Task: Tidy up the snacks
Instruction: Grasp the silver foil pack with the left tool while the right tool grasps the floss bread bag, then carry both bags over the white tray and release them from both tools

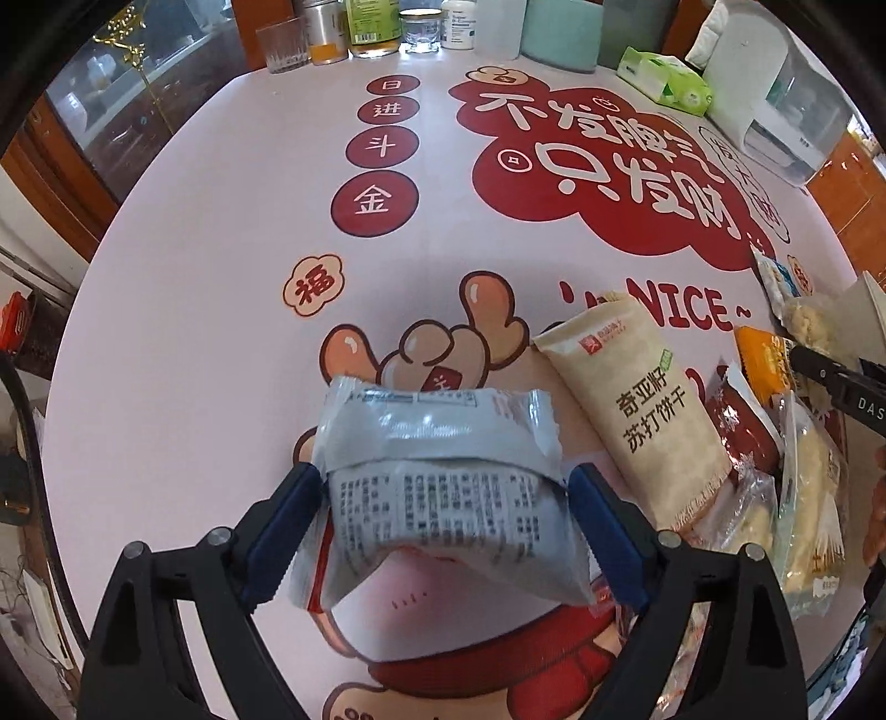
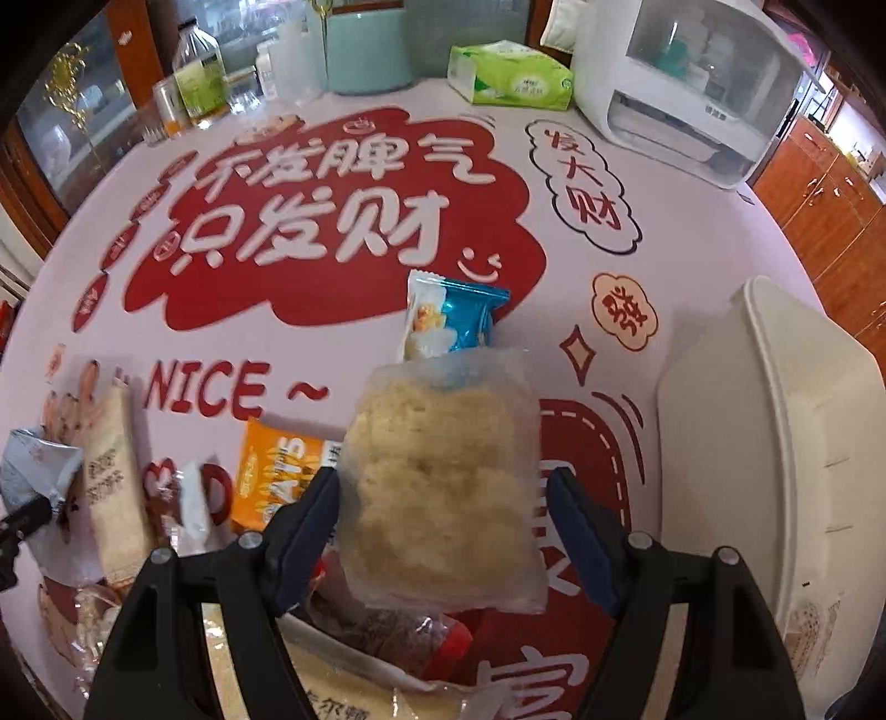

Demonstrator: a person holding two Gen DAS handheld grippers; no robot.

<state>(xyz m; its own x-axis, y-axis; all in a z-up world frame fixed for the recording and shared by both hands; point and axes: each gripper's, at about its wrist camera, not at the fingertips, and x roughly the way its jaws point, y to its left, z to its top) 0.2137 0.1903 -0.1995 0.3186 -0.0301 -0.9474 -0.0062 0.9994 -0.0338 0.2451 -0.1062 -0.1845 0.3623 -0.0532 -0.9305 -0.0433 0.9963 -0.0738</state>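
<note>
My left gripper [image 1: 446, 493] is shut on a silver-grey snack packet [image 1: 443, 487] and holds it above the pink printed table. That packet also shows at the left edge of the right wrist view [image 2: 39, 471]. My right gripper [image 2: 443, 493] is shut on a clear bag of pale yellow crisps [image 2: 443, 487], held above the table. A pile of snacks lies between the grippers: a beige cracker pack [image 1: 642, 404], a dark red packet [image 1: 742, 426], an orange packet [image 2: 277, 471] and a blue-and-white packet [image 2: 448, 321]. A white bin [image 2: 775, 471] stands to the right.
Jars and bottles [image 1: 371, 27], a teal container [image 2: 365, 50], a green tissue pack [image 2: 509, 75] and a white appliance [image 2: 692, 83] line the far table edge. A cabinet with glass doors [image 1: 111, 111] stands beyond the left edge.
</note>
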